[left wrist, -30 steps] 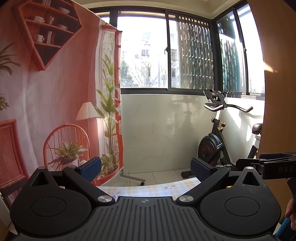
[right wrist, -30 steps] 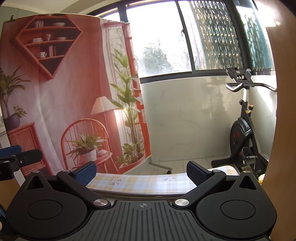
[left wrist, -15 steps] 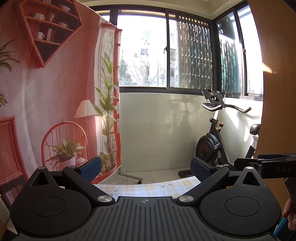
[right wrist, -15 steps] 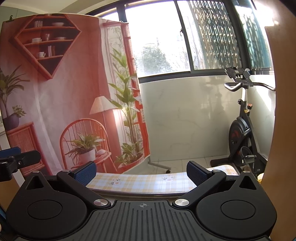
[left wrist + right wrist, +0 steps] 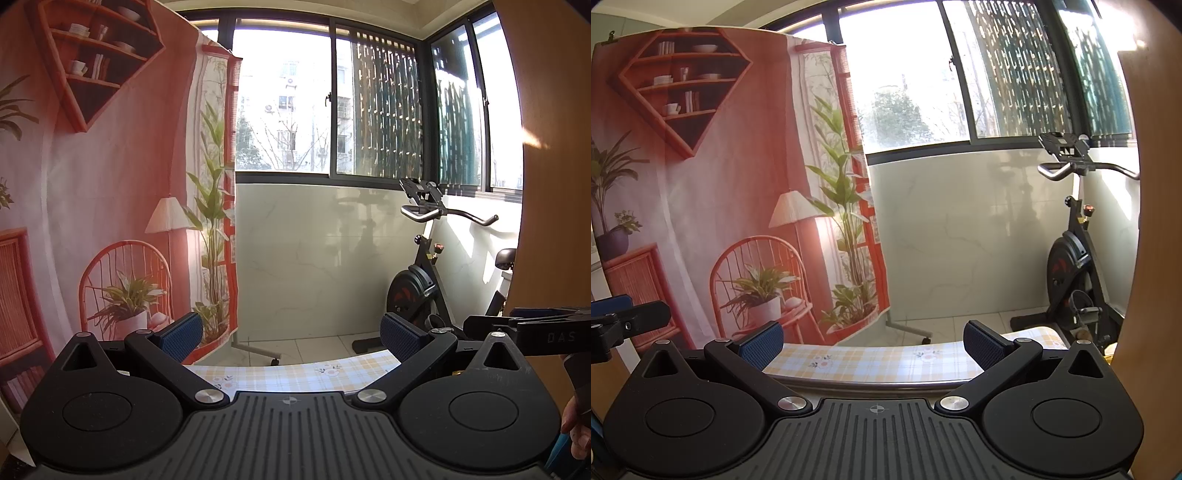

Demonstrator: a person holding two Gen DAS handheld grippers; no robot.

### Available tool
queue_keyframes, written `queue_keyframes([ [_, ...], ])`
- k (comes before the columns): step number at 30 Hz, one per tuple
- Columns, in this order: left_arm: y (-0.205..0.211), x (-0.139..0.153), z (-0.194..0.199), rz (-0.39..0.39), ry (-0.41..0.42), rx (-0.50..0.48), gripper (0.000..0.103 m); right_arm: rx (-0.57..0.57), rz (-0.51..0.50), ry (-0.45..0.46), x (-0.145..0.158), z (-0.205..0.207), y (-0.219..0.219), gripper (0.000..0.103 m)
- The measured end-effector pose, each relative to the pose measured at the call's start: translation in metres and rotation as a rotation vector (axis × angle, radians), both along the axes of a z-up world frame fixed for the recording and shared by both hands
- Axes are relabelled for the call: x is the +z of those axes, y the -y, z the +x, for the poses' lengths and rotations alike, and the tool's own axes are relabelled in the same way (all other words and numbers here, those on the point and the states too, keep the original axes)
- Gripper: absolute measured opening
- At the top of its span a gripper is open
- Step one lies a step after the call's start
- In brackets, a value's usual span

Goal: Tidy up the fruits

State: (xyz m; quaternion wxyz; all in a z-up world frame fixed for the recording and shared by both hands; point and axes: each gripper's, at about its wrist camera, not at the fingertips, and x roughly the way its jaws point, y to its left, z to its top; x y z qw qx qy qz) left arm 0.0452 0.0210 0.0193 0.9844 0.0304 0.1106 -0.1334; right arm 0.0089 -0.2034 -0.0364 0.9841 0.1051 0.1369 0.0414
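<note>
Fingers on your left gripper (image 5: 291,334) and right gripper (image 5: 873,341) were spread wide, nothing between the blue pads. Both pointed level over the far edge of the checked tablecloth (image 5: 871,360), toward the printed backdrop (image 5: 713,192) and exercise bike (image 5: 424,280). No fruit showed in either view.

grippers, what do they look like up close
Both match: the left gripper and right gripper are matte black, with a ribbed centre plate marked by a small crosshair, two round housings, silver pivot screws, and angled arms ending in blue textured pads.
</note>
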Motion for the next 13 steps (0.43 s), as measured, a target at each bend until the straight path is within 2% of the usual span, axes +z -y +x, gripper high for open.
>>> queue_keyframes([
  [13,-0.0022,-0.001,-0.0003,-0.016,-0.003,-0.006,0.103,0.0,0.001,-0.003,0.0002,0.0002,-0.0001,0.103],
])
